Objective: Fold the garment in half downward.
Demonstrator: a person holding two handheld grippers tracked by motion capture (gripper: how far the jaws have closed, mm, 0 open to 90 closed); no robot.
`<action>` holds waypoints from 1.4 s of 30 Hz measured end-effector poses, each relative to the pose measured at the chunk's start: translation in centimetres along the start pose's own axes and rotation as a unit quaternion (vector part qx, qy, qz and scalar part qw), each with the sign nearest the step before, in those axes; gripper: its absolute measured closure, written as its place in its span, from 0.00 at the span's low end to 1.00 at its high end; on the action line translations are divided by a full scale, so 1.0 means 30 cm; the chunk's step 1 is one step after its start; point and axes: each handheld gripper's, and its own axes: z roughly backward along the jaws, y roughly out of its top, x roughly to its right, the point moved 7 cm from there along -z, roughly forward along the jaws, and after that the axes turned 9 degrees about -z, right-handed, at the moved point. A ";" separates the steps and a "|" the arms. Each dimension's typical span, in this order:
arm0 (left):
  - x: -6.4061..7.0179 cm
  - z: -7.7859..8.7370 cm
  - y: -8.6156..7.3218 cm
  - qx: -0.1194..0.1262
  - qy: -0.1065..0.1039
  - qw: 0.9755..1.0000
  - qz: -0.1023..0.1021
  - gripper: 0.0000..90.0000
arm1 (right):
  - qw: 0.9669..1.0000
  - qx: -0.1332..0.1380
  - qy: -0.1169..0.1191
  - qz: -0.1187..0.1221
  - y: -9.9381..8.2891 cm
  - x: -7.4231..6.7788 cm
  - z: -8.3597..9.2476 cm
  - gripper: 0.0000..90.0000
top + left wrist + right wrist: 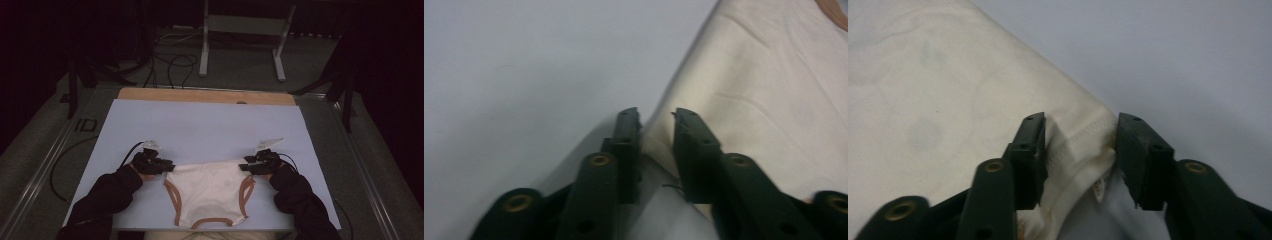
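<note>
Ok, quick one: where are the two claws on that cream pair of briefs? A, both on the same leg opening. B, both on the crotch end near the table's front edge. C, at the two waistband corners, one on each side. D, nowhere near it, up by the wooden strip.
C: in the high view the left claw and the right claw sit at opposite top corners of the briefs, and each gripper view shows a corner of the cloth between its jaws.
</note>
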 end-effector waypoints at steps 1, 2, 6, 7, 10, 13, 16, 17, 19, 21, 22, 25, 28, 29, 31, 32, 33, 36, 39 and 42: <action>0.002 0.000 -0.001 -0.001 -0.002 1.000 -0.001 0.84 | 1.000 -0.002 -0.001 0.000 0.000 0.002 0.001 0.65; 0.002 0.000 -0.002 -0.003 0.002 1.000 -0.005 0.86 | 1.000 -0.004 -0.003 0.000 0.000 0.003 0.002 0.66; 0.004 -0.001 -0.004 -0.003 0.001 1.000 -0.006 0.95 | 1.000 -0.007 -0.015 0.001 0.000 0.003 0.001 0.73; 0.005 -0.002 -0.004 -0.002 0.002 1.000 -0.010 0.97 | 1.000 -0.006 -0.020 0.006 0.001 0.003 0.000 0.75; 0.008 -0.002 -0.002 -0.003 0.006 1.000 -0.018 0.98 | 1.000 -0.010 -0.022 0.009 0.001 -0.001 -0.001 0.88; 0.007 -0.001 0.000 -0.003 0.007 1.000 -0.023 0.99 | 0.999 -0.014 -0.022 0.021 0.003 -0.014 -0.004 0.94; -0.001 0.003 0.007 0.002 0.016 1.000 -0.027 1.00 | 0.999 -0.015 -0.025 0.027 0.007 -0.015 0.000 0.94; -0.007 0.006 0.011 0.003 0.018 0.999 -0.029 1.00 | 0.999 -0.014 -0.024 0.027 0.009 -0.015 0.003 0.94; -0.017 0.014 0.024 0.012 0.023 0.999 -0.028 1.00 | 1.000 -0.008 -0.020 0.019 0.015 -0.015 0.009 0.95; -0.022 0.017 0.030 0.013 0.020 0.999 -0.027 1.00 | 1.000 -0.007 -0.021 0.020 0.018 -0.012 0.012 0.95; -0.034 0.022 0.044 0.016 0.026 0.999 -0.032 1.00 | 1.000 -0.006 -0.021 0.019 0.021 -0.011 0.016 0.95; -0.046 0.023 0.061 0.015 0.031 0.999 -0.035 1.00 | 1.000 0.001 -0.025 0.017 0.036 -0.003 0.022 0.95; -0.058 0.021 0.073 0.012 0.031 0.999 -0.036 1.00 | 1.000 0.003 -0.027 0.014 0.046 0.007 0.020 0.95; -0.060 0.020 0.077 0.014 0.029 0.999 -0.033 1.00 | 0.999 0.004 -0.030 0.014 0.051 0.010 0.020 0.95; -0.063 0.018 0.081 0.011 0.031 0.999 -0.034 1.00 | 0.999 0.005 -0.031 0.011 0.057 0.013 0.021 0.95; -0.065 0.018 0.083 0.013 0.032 0.999 -0.033 1.00 | 0.999 0.006 -0.031 0.011 0.059 0.015 0.022 0.95; -0.068 0.018 0.083 0.013 0.033 0.999 -0.034 1.00 | 0.999 0.005 -0.030 0.010 0.060 0.016 0.022 0.95; -0.084 0.016 0.091 0.012 0.043 0.998 -0.036 1.00 | 0.999 0.006 -0.032 0.009 0.064 0.023 0.022 0.95; -0.095 0.012 0.102 0.012 0.050 0.998 -0.036 1.00 | 0.999 0.006 -0.036 0.008 0.069 0.028 0.021 0.95; -0.113 0.004 0.122 0.012 0.055 0.998 -0.035 1.00 | 0.999 0.010 -0.041 0.003 0.087 0.041 0.018 0.95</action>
